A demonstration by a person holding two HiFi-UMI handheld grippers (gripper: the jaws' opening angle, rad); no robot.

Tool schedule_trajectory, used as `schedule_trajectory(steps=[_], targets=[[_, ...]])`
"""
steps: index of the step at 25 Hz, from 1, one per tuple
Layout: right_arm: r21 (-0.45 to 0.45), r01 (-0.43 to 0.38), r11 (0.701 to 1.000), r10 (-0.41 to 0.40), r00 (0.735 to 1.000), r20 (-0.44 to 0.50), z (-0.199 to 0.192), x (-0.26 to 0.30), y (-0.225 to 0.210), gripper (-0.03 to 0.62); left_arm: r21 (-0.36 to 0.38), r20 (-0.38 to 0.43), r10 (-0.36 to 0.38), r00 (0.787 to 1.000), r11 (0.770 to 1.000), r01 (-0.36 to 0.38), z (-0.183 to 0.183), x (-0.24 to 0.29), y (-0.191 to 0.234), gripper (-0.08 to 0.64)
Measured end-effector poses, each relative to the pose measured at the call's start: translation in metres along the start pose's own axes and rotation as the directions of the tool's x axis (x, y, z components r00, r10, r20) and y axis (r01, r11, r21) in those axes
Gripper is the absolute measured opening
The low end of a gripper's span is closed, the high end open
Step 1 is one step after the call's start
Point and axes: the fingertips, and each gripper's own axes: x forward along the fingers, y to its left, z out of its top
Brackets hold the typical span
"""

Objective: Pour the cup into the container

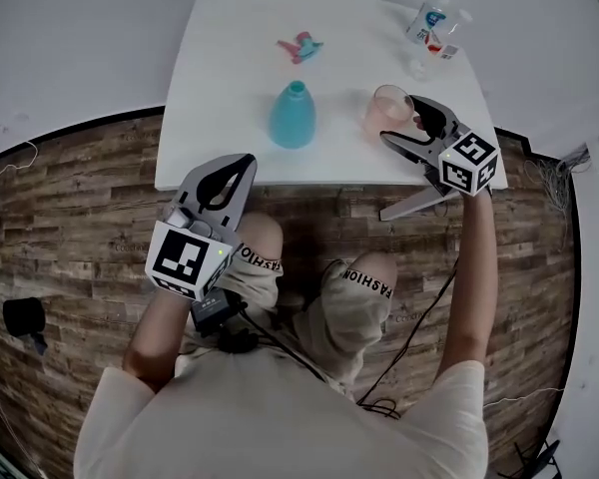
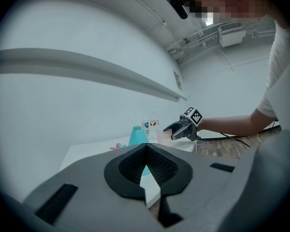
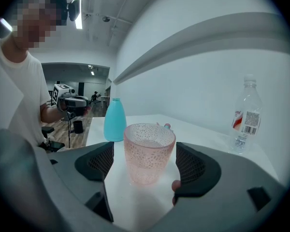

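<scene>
A pink dotted cup (image 1: 385, 109) stands upright on the white table (image 1: 220, 88), right of a teal bottle-shaped container (image 1: 293, 116). My right gripper (image 1: 401, 121) is open, one jaw on each side of the cup. In the right gripper view a gap shows between each pad and the cup (image 3: 149, 151), with the container (image 3: 114, 120) behind to the left. My left gripper (image 1: 242, 164) is shut on nothing and hovers at the table's front edge, short of the container. From the left gripper view, past the shut left gripper (image 2: 146, 148), the container (image 2: 137, 135) and cup (image 2: 163, 137) are visible.
A clear water bottle (image 1: 429, 23) stands at the table's far right corner, also visible in the right gripper view as the bottle (image 3: 245, 115). A small pink and blue object (image 1: 299, 46) lies at the back middle. The person's knees sit under the front edge.
</scene>
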Motion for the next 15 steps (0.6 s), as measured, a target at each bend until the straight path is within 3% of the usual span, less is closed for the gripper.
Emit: schedule_trajectory(steps=[15], targets=[[-0.001,0.010,1.000,-0.010,1.000,0.003,0.0047,0.0065,-0.0039,0.390,0.007,0.007,0.004,1.000,1.000,-0.004,0.0079,-0.0019,0.0055,0.012]])
